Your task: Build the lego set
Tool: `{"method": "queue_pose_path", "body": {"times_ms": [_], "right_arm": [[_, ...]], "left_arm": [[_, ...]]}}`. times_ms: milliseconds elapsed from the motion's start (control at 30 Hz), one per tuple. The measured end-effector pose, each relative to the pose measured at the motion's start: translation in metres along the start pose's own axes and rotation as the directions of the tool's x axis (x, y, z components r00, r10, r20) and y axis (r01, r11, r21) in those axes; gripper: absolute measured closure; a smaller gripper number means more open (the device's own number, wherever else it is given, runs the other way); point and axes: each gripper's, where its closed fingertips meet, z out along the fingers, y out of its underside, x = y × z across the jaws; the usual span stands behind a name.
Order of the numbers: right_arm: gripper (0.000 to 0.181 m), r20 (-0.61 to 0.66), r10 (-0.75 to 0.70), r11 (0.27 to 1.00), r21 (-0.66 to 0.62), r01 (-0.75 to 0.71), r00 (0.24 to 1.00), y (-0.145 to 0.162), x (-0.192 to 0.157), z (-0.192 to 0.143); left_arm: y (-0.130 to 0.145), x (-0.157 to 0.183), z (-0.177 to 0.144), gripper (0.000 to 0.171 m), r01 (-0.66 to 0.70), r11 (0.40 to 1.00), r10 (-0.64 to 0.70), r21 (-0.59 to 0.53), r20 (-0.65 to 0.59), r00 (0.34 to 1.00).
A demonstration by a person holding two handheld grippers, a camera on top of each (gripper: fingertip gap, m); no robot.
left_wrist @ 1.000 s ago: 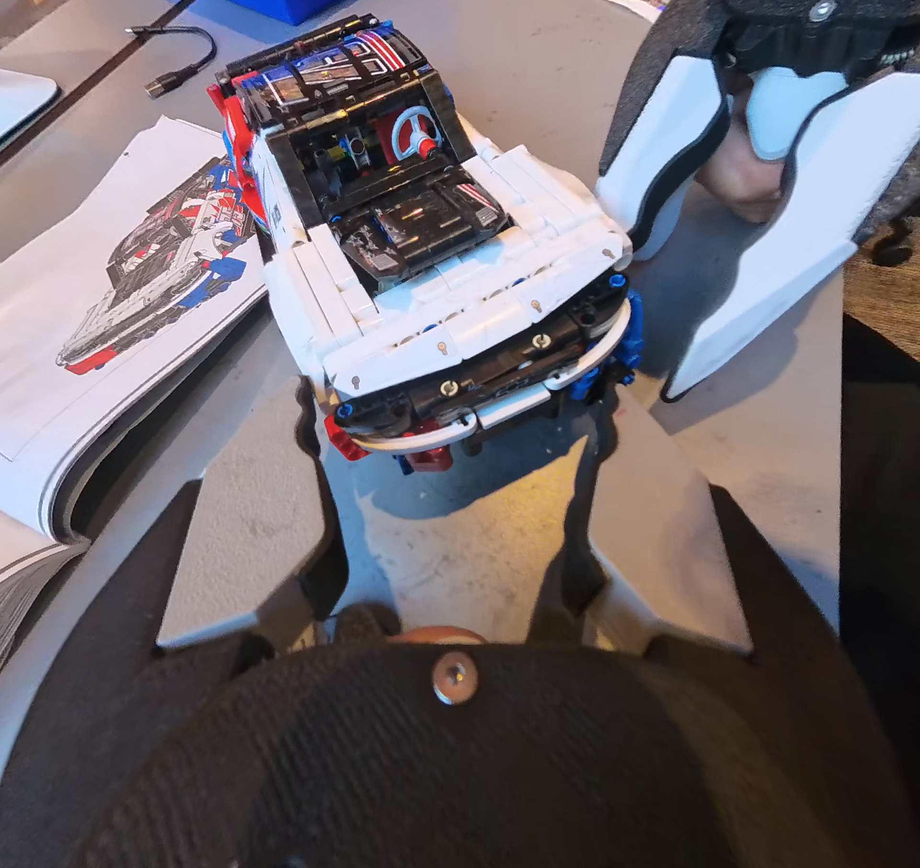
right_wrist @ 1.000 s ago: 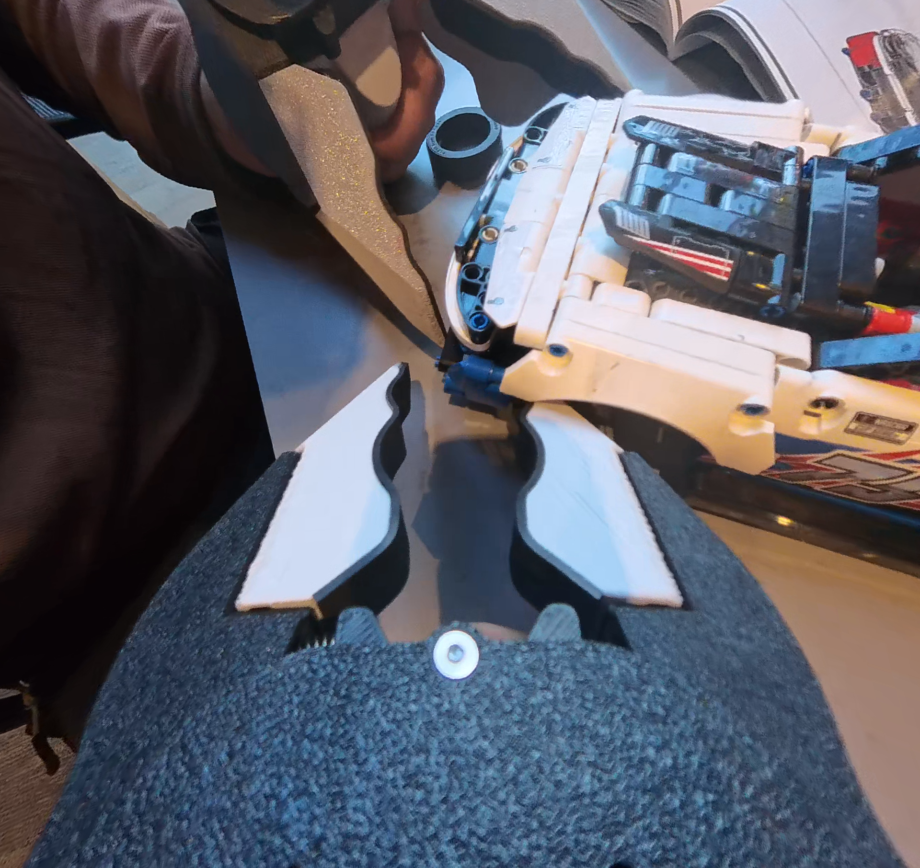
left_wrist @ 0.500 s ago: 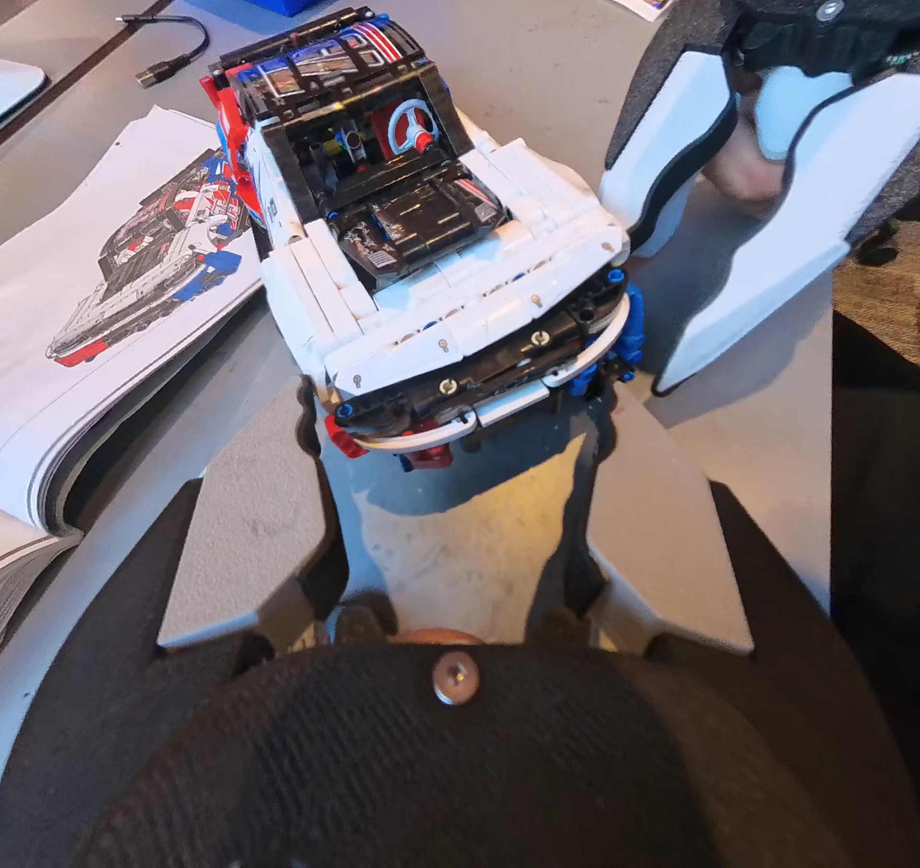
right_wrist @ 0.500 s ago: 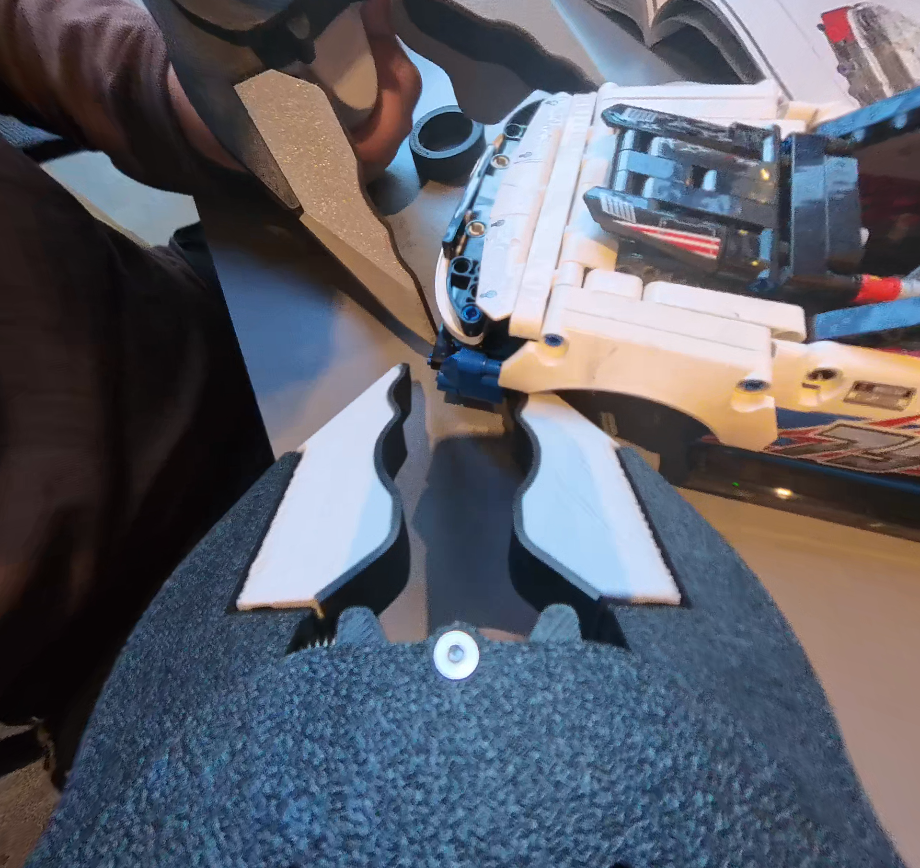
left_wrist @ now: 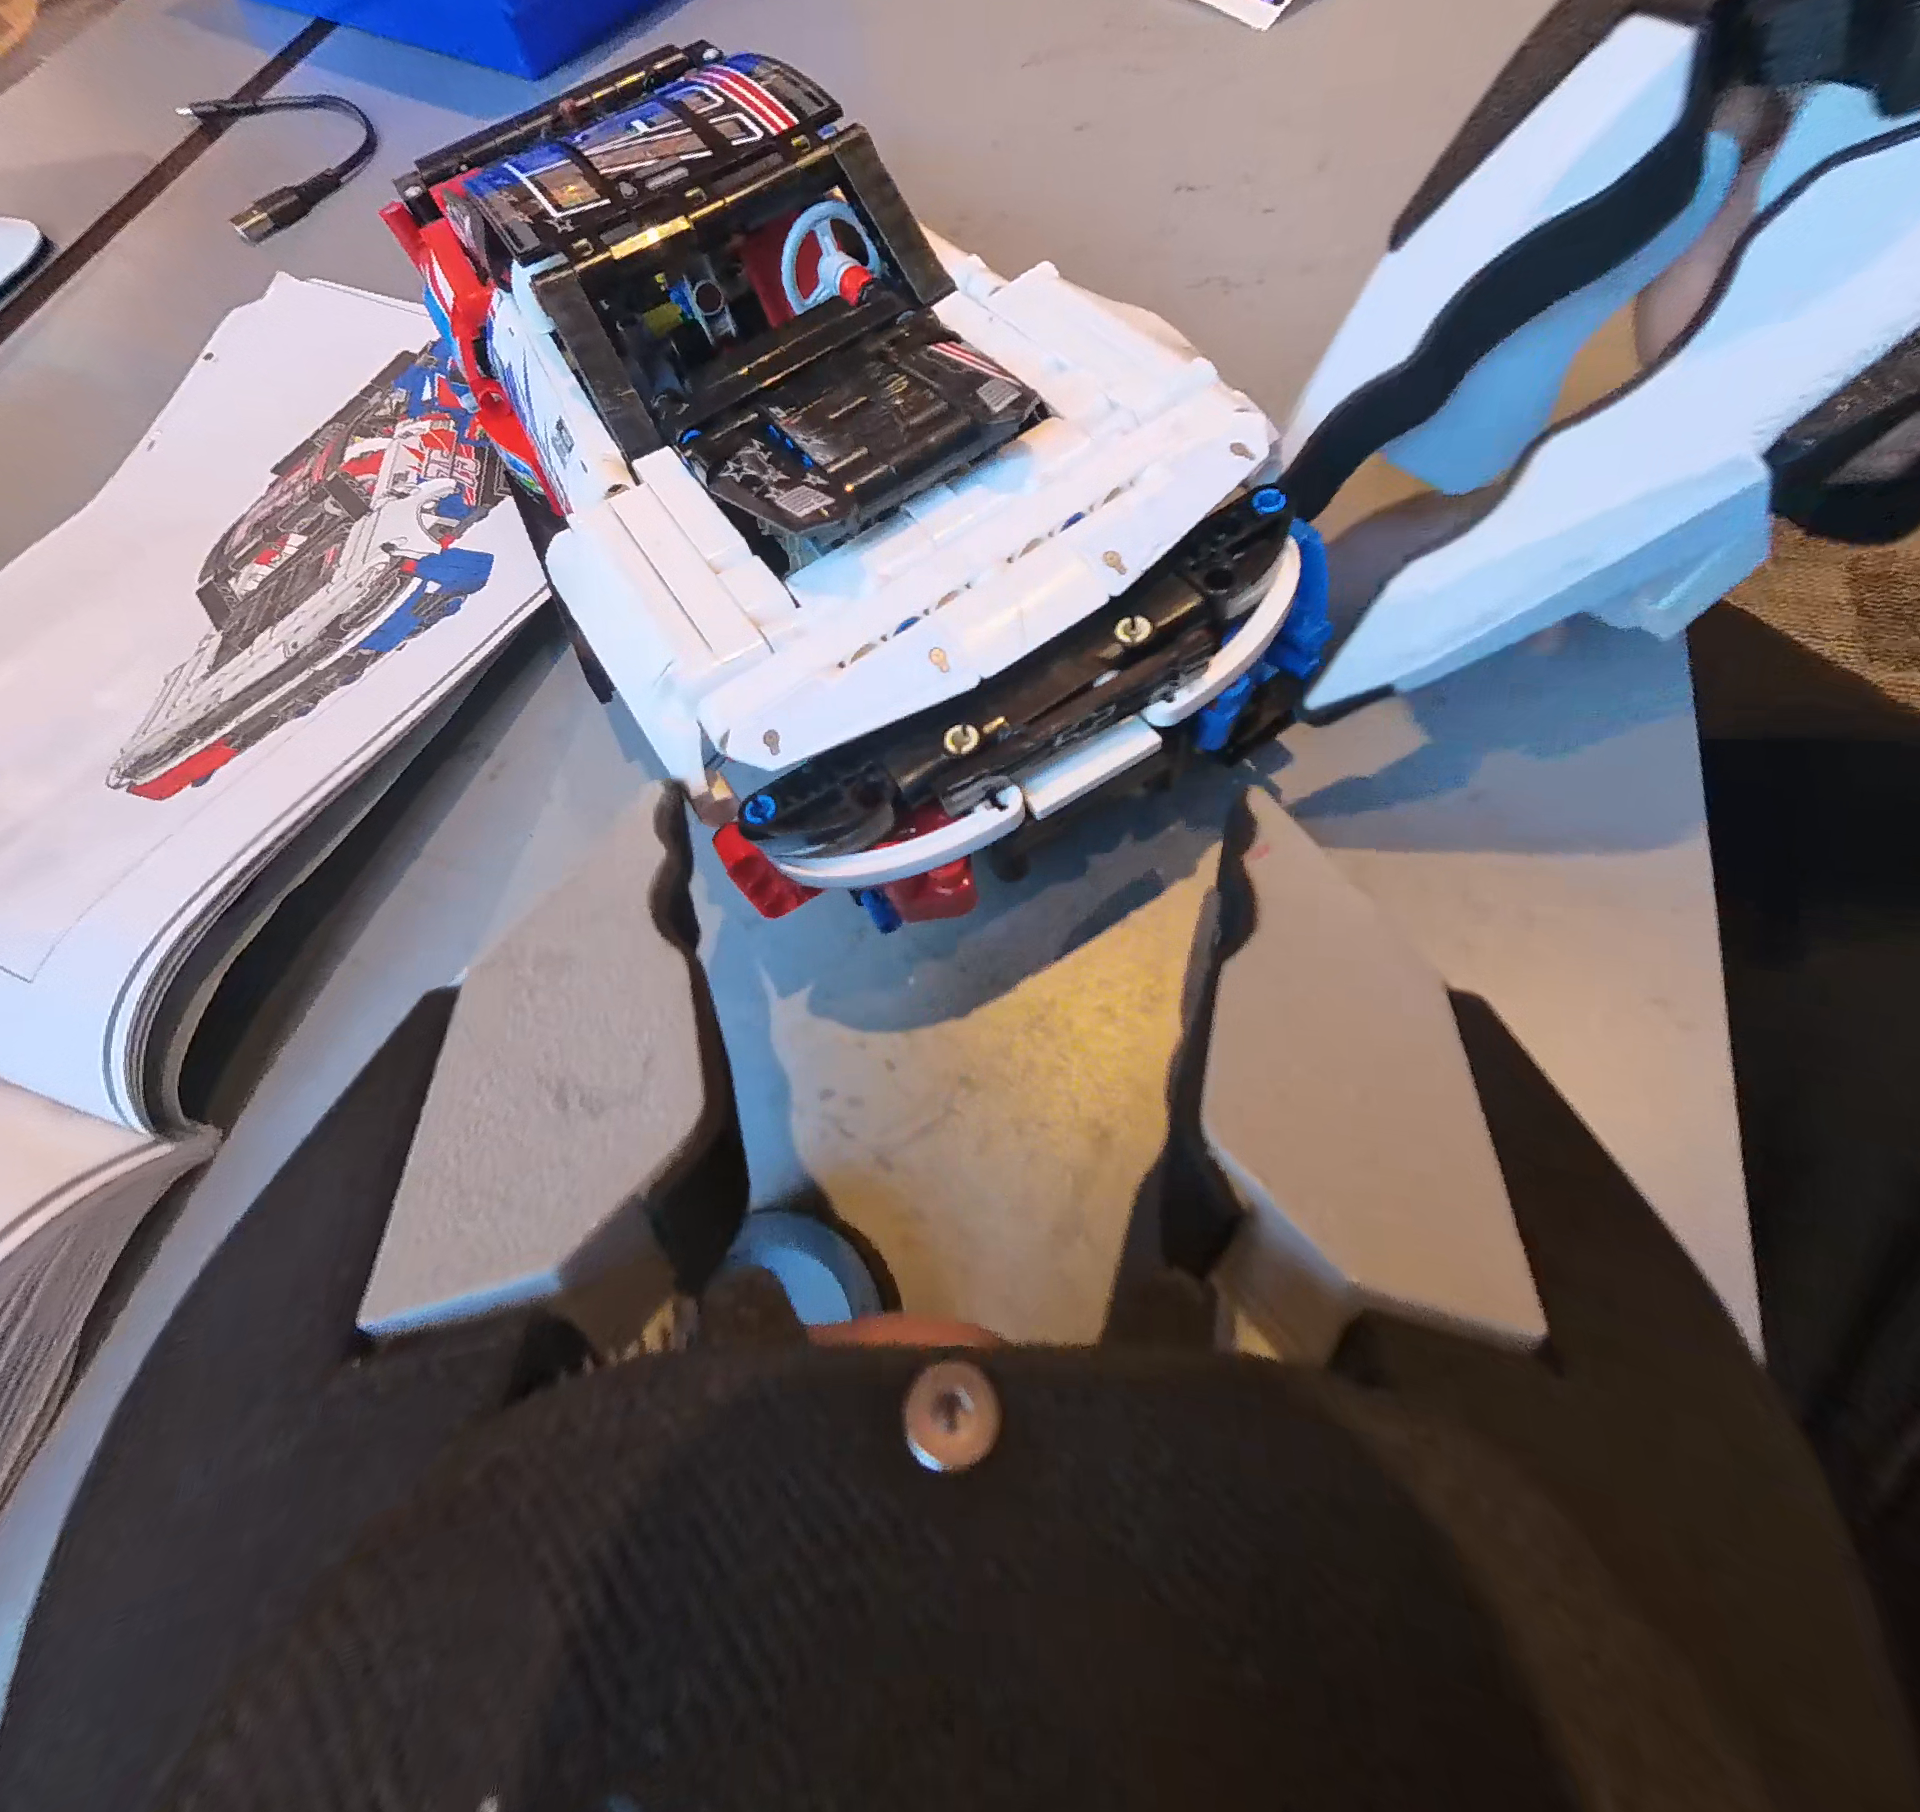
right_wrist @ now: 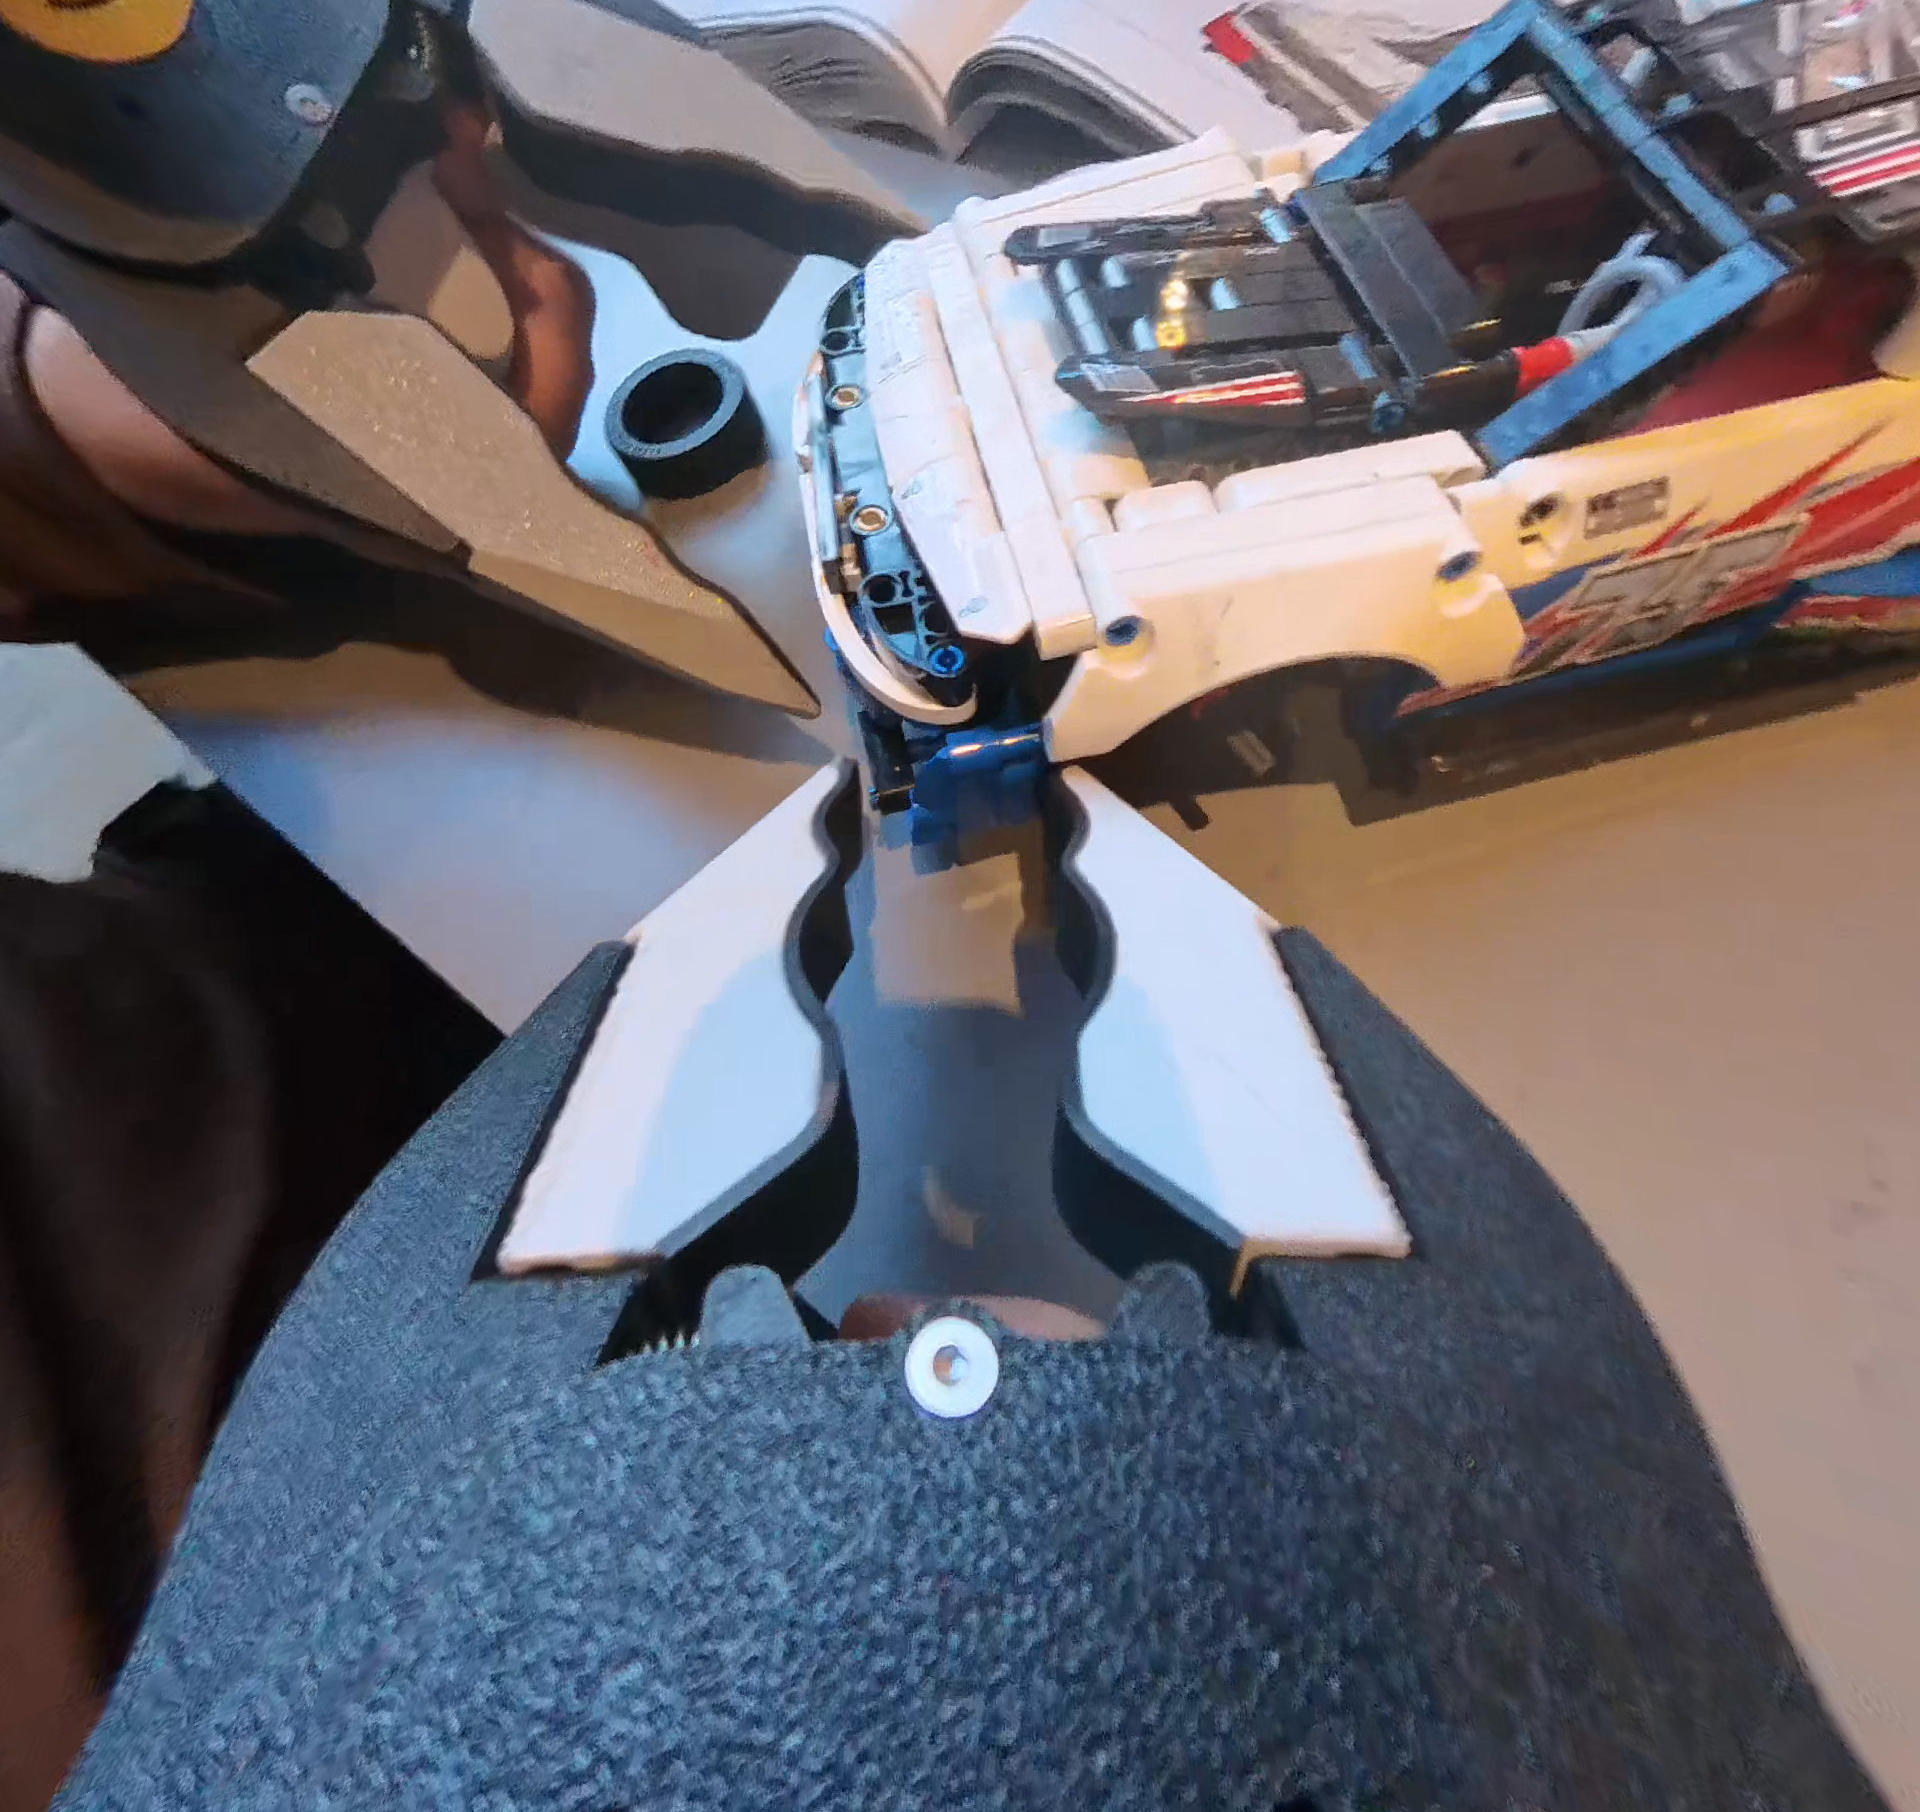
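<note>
The left wrist view looks steeply down from close above the worktop (left_wrist: 1091,100), straight at the nose of the lego car (left_wrist: 862,515), which fills the centre of the frame. The right wrist view sits lower and closer, facing the same car (right_wrist: 1247,536) from its front corner, the body running off to the upper right. Both views share the car's front end, the open instruction booklet (left_wrist: 208,619) and each other's gripper.
</note>
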Motion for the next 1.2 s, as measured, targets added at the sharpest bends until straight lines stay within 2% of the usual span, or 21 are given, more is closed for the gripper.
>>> {"method": "queue_pose_path", "body": {"times_ms": [33,133,233,567,700,967,1133,1167,1200], "right_arm": [[0.149,-0.036,0.004,1.000,0.011,-0.004,0.999,-0.001,0.002,-0.001],[0.141,-0.113,0.004,1.000,0.001,-0.004,0.994,-0.001,0.000,0.000],[0.145,-0.194,-0.037,0.999,-0.017,0.035,0.980,0.000,0.004,0.002],[0.148,-0.104,-0.060,0.998,-0.010,0.059,0.993,0.000,0.004,0.003],[0.150,-0.128,-0.108,0.994,-0.017,0.106,0.986,0.000,0.004,0.005],[0.150,-0.133,-0.107,0.994,0.010,0.109,0.985,0.000,0.008,0.004],[0.147,-0.075,-0.008,1.000,-0.003,0.008,0.997,0.001,0.008,0.002],[0.142,-0.083,-0.019,1.000,-0.020,0.018,0.996,0.001,0.009,0.001],[0.129,-0.119,-0.040,0.999,-0.032,0.036,0.992,0.000,0.014,0.000]], "left_arm": [[-0.001,-0.001,0.001,0.072,-0.003,1.000,0.003,0.003,0.003,1.000],[-0.004,-0.002,0.005,0.068,-0.007,1.000,0.007,0.005,0.004,1.000],[-0.005,-0.004,0.008,0.066,-0.019,1.000,0.019,0.005,-0.002,1.000],[-0.004,-0.005,0.013,0.061,-0.057,0.998,0.057,-0.015,-0.037,0.998],[-0.002,-0.006,0.015,0.063,-0.043,0.999,0.041,-0.032,-0.035,0.999],[-0.004,-0.005,0.017,0.067,-0.022,0.999,0.022,-0.034,-0.005,1.000],[-0.005,-0.004,0.016,0.064,-0.018,1.000,0.018,-0.019,-0.010,1.000],[-0.005,-0.004,0.015,0.064,-0.021,1.000,0.021,-0.016,-0.012,1.000],[-0.005,-0.004,0.014,0.064,-0.022,1.000,0.022,-0.011,-0.015,1.000]]}}
